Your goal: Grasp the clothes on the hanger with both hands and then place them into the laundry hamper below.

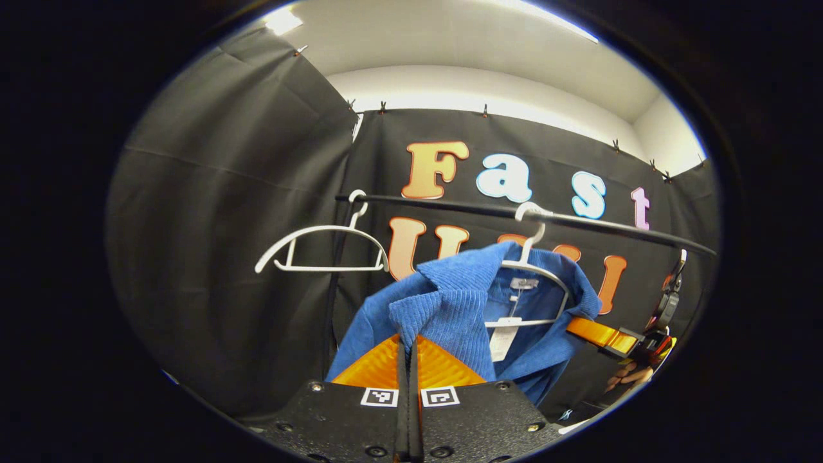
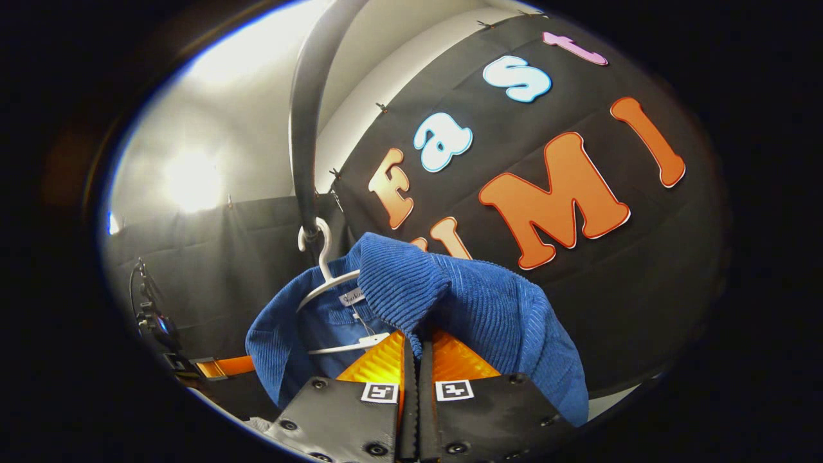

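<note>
Left gripper (image 1: 407, 350): fingers clenching blue shirt (image 1: 450, 302) at 6 o'clock. Right gripper (image 2: 416, 350): likewise gripping its ribbed fabric. Shirt hanging on hanger (image 1: 537, 270) from rail (image 1: 578, 222). Left gripper view showing spare hanger (image 1: 321, 247) at 9 o'clock.

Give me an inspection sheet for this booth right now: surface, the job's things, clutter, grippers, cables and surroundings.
Surface: nothing seen.
Job's things: blue corduroy garment hangs on a white hanger hooked on the black rail; hamper not seen.
Clutter: a bare white hanger on the same rail.
Grippers: left gripper shut on the garment's shoulder; right gripper shut on the other shoulder.
Cables: a thin one at the left edge of the right gripper view.
Surroundings: black cloth walls, white ceiling.
</note>
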Demonstrator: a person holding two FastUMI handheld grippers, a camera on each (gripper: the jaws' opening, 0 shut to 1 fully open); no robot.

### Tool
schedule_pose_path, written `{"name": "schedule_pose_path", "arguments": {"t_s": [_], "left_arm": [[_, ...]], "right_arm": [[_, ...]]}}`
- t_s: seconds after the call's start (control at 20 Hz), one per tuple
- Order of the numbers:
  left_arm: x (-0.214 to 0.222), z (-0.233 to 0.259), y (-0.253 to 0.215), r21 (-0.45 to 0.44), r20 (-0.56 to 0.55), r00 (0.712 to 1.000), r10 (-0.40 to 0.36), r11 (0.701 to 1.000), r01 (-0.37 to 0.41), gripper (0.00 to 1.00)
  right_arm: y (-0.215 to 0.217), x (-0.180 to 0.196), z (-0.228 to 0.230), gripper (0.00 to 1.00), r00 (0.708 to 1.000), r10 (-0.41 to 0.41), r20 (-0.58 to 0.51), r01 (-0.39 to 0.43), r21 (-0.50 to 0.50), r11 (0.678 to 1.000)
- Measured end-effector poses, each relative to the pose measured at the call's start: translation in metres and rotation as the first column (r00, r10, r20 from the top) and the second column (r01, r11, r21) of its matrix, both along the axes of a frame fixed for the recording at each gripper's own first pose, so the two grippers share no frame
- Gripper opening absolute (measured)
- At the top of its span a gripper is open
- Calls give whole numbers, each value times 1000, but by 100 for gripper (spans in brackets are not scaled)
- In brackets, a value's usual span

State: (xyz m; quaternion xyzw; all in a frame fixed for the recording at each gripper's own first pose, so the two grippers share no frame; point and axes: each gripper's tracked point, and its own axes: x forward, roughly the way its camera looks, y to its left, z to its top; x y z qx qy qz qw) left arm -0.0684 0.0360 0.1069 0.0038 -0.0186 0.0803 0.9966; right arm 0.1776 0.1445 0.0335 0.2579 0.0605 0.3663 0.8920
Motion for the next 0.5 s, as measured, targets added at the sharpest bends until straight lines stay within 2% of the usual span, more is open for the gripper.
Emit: {"name": "schedule_pose_path", "arguments": {"t_s": [0.25, 0.5], "left_arm": [[-9, 51, 19, 54, 48, 999, -4, 999, 2, 0], [6, 85, 35, 147, 60, 998, -16, 989, 7, 0]], "right_arm": [[-11, 8, 20, 8, 999, 19, -50, -12, 132, 991], [-24, 45, 37, 7, 996, 14, -88, 8, 243, 970]]}}
